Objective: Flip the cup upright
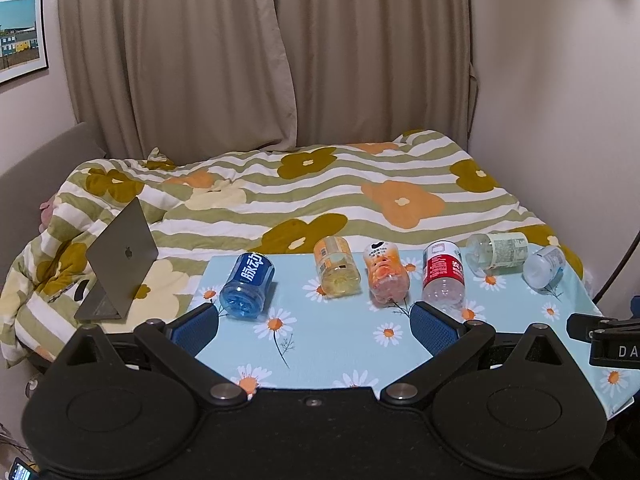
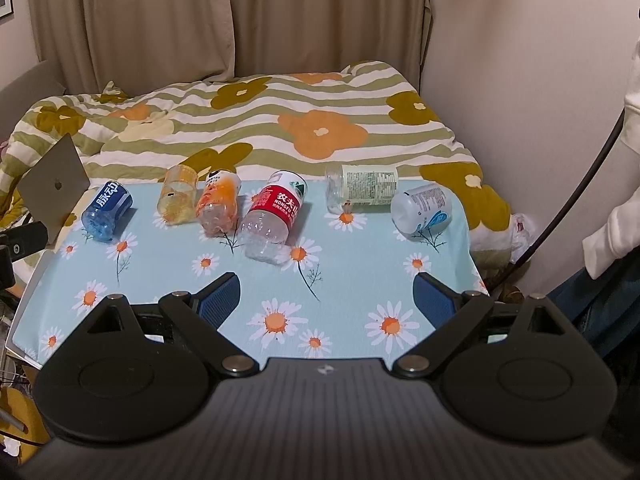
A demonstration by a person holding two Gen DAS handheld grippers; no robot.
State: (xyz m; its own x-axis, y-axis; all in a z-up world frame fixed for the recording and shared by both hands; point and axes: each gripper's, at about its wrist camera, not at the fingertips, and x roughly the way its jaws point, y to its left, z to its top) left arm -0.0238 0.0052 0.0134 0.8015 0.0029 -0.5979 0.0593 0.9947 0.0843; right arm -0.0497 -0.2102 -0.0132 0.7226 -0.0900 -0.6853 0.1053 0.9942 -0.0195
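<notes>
Several cut-bottle cups lie on their sides in a row on the daisy-print table. From left: a blue cup, a yellow cup, an orange cup, a red-label cup, a pale green-label cup and a white-blue cup. My left gripper is open and empty, just short of the row. My right gripper is open and empty, nearer the front edge.
An open laptop stands on the bed left of the table. A flowered striped quilt covers the bed behind. A wall and a dark cable are at the right. Part of the right gripper shows at the left view's right edge.
</notes>
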